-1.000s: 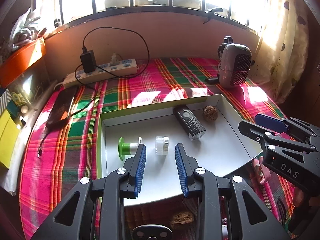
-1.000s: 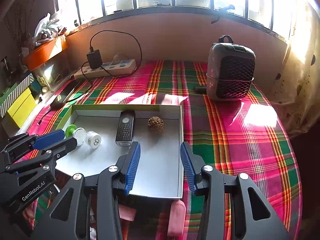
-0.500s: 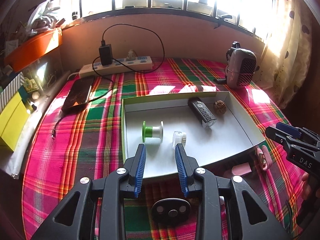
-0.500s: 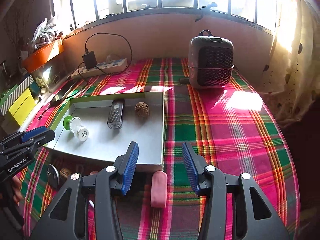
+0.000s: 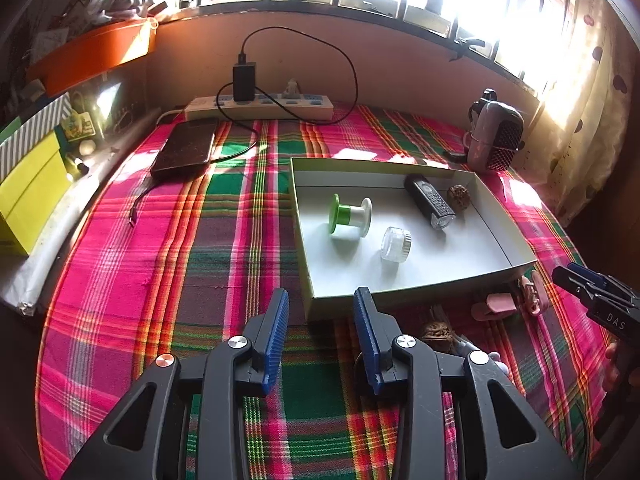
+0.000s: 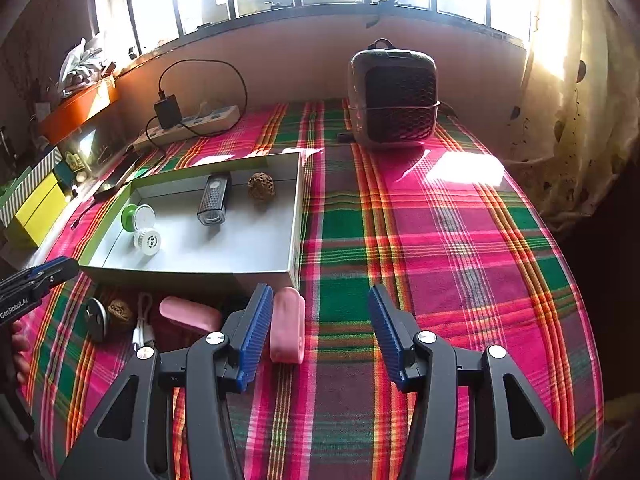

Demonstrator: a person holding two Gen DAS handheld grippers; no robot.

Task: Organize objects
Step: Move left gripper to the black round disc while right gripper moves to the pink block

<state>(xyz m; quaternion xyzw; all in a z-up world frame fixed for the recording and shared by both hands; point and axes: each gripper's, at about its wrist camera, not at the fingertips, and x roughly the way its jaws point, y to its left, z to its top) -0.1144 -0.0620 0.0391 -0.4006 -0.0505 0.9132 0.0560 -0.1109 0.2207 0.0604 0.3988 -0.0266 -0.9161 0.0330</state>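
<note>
A shallow grey box (image 5: 440, 286) lies on the plaid cloth. It holds a green spool (image 5: 348, 216), a clear jar (image 5: 396, 244), a black bike light (image 5: 430, 200) and a walnut (image 5: 458, 197). In front of the box lie a second walnut (image 6: 120, 310), a round black disc (image 6: 96, 318), a white cable (image 6: 144, 328) and two pink pieces (image 6: 190, 314) (image 6: 287, 324). My left gripper (image 5: 321, 294) hovers before the box's near left corner, jaws opening, nothing between them. My right gripper (image 6: 320, 290) is open and empty, its left finger just beside the upright pink piece.
A grey fan heater (image 6: 394, 96) stands at the back right. A power strip (image 5: 260, 106) with a charger and a dark phone (image 5: 186, 148) lie at the back left. Yellow boxes (image 5: 28, 188) line the left edge, a curtain (image 6: 572, 120) the right.
Both grippers have drawn back from over the box toward the near side, and the small items in front of it have come into view. The left jaws stand wider.
</note>
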